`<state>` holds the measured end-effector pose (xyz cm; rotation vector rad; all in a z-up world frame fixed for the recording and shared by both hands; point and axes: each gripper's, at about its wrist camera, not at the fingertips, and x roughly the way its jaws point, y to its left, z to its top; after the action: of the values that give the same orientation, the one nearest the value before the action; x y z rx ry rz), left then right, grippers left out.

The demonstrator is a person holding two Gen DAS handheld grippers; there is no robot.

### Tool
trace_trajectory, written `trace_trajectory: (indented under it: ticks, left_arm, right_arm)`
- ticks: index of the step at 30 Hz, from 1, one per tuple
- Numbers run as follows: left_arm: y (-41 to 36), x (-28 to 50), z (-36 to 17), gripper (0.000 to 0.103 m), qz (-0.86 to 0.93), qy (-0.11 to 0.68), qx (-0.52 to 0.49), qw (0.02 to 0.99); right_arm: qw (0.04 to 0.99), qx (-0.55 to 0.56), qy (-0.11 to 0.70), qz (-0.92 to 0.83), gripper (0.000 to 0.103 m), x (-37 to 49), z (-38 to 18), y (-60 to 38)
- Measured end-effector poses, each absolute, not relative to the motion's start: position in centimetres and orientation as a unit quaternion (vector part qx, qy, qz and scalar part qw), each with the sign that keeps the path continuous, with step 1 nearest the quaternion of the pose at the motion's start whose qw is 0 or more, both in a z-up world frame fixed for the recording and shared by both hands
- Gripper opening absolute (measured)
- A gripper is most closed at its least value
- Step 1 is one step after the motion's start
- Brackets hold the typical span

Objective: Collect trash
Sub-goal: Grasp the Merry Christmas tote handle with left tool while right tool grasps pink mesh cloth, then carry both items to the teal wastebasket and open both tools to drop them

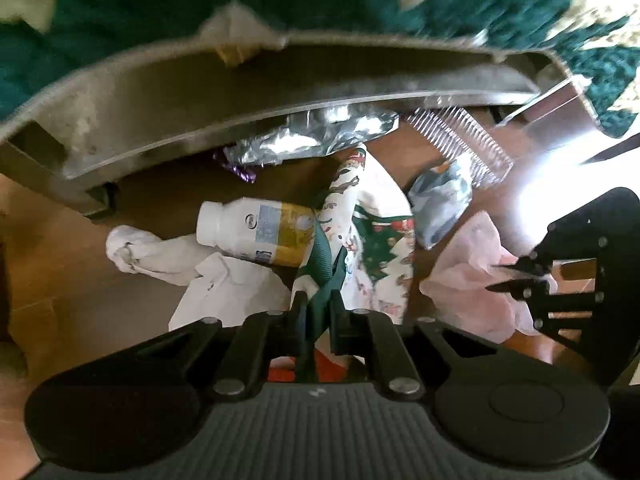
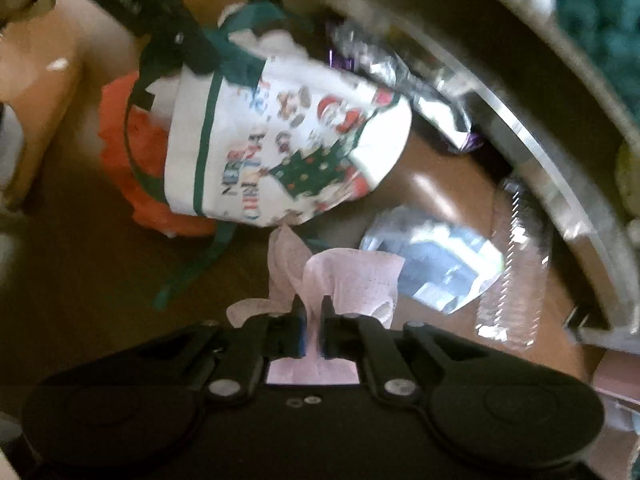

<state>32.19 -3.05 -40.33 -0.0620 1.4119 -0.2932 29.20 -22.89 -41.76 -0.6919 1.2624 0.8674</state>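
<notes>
While both sets of tongs are pointing steeply down at the brown floor (image 1: 168, 184), a grey bench (image 1: 200, 92) with a glass edge is arching over the far side of the litter, and a teal knitted blanket (image 1: 120, 4) is lying beyond it. Lying on the floor below is a white Christmas bag (image 2: 288, 140) printed with a tree and Santa figures, with something orange (image 2: 132, 152) showing underneath it. The left tongs (image 1: 319, 304) are pinching the bag's green ribbon handle (image 1: 324, 256), fingers closed tight on it. Just beside the bag, a white and yellow bottle (image 1: 256, 232) is lying on its side, resting against crumpled white paper (image 1: 160, 256). A silver foil wrapper (image 1: 312, 136) is poking out from under the bench edge, with a clear ridged plastic tray (image 1: 460, 140) near it and a shiny clear packet (image 2: 432, 264) a little closer. The right tongs (image 2: 311, 312) are clamped on a crumpled pale pink tissue (image 2: 352, 280), which is bunching up between the fingers and spilling out around them.
</notes>
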Motion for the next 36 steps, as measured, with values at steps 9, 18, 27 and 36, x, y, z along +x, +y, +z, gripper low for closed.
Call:
trace_trajectory:
  ticks: [9,18,27,36]
  left_arm:
    - [-2.2,29.9,-30.1,0.009,-0.115,0.605,-0.004,0.788]
    - [1.4,24.9,-17.8,0.009,-0.085,0.540,-0.024,0.837]
    - [6.2,19.8,-7.9,0.008,-0.048,0.468,-0.028,0.882]
    - [13.3,16.9,1.8,0.008,-0.003,0.391,-0.033,0.920]
  right_arm:
    - [0.708,-0.303,0.517,0.374,0.004,27.7,-31.1,-22.5]
    - [0.764,-0.284,0.451,0.364,0.004,23.6,-18.8,-20.3]
    - [0.820,-0.273,0.358,0.354,0.004,19.0,-7.7,-15.1]
    - [0.843,-0.241,0.292,0.382,0.004,18.3,1.1,-7.5]
